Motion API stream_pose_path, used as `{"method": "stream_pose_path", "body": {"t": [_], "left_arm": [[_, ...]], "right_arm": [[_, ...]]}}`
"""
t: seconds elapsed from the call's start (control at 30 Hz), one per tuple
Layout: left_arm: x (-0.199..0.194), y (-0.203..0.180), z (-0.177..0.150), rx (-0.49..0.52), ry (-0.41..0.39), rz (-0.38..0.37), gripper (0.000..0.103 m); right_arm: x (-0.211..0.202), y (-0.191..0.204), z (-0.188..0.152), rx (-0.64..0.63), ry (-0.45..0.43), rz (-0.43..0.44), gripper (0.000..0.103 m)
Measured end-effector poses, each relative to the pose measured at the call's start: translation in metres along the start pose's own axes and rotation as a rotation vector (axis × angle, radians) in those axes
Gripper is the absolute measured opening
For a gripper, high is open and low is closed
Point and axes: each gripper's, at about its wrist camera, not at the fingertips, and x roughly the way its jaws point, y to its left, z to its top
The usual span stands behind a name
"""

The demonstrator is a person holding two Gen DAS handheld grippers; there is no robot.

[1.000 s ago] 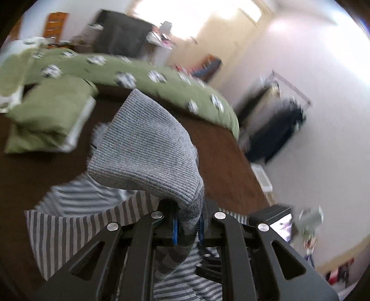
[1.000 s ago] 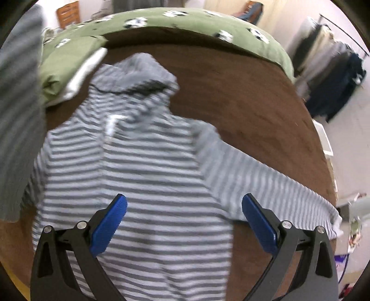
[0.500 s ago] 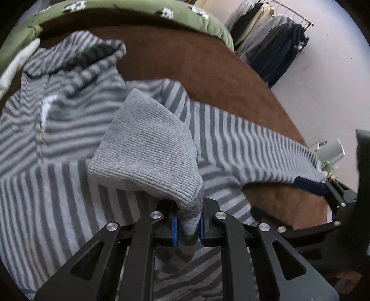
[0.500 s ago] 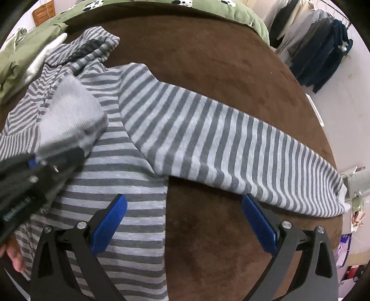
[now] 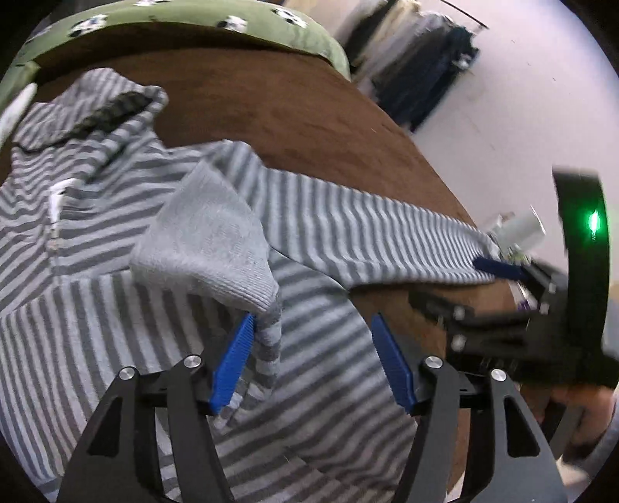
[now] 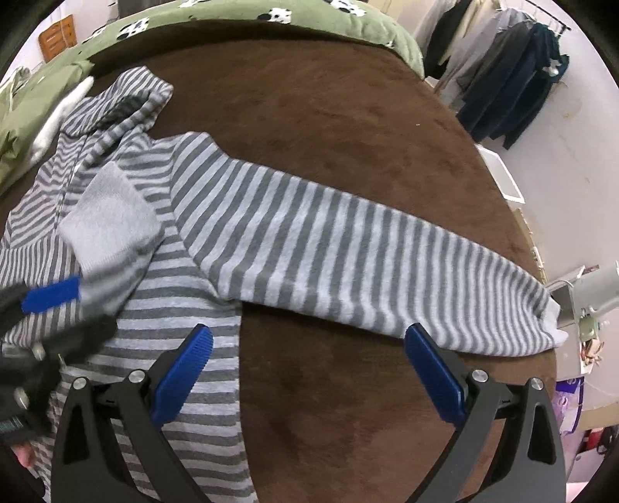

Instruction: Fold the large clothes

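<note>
A grey-striped hooded sweater [image 5: 96, 321] [image 6: 201, 301] lies front up on the brown bed cover [image 6: 348, 116]. Its left sleeve is folded across the chest, and the plain grey cuff [image 5: 209, 240] [image 6: 108, 220] rests just beyond my left gripper [image 5: 313, 360], which is open with the cuff edge against its left pad. The right sleeve [image 6: 348, 263] [image 5: 367, 240] stretches out flat toward the bed's right edge. My right gripper [image 6: 309, 371] is open and empty above the bare cover below that sleeve; it also shows in the left wrist view [image 5: 503, 271].
A green quilt [image 6: 271, 19] lies along the far side of the bed and green pillows [image 6: 23, 127] at the far left. A rack of hanging clothes [image 6: 510, 73] stands by the white wall at right. A white bin [image 6: 499, 174] is on the floor.
My left gripper carried the cuff over the chest, lowered it and opened, letting it go. My right gripper moved right, over the outstretched sleeve area.
</note>
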Motion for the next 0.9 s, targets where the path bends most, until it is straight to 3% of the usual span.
{"method": "stream_pose_path", "body": {"t": [0.07,0.2,0.3,0.5,0.67,0.83,0.9], "left_arm": [[-0.003,-0.003,-0.001,0.013,0.006,0.015,0.064],[-0.032,0.002,-0.008,-0.001,-0.028,0.038,0.088],[-0.060,0.015,-0.017,0.015,-0.048,0.117,0.096],[-0.096,0.083,-0.018,-0.077,-0.019,0.298,0.096],[-0.114,0.151,-0.023,-0.209,0.007,0.387,0.096],[-0.101,0.201,-0.047,-0.314,0.070,0.360,0.096],[-0.093,0.206,-0.056,-0.282,0.080,0.352,0.096]], "right_arm": [[-0.008,-0.003,0.002,0.007,-0.009,0.004,0.097],[-0.021,0.008,0.010,-0.010,-0.017,0.033,0.097],[-0.034,0.025,0.017,-0.027,-0.037,0.077,0.097],[-0.055,0.077,0.036,-0.052,-0.094,0.222,0.097],[-0.031,0.113,0.043,-0.041,-0.059,0.227,0.097],[0.017,0.102,0.016,0.046,0.037,0.186,0.097],[0.037,0.099,0.005,0.066,0.064,0.193,0.097]]}}
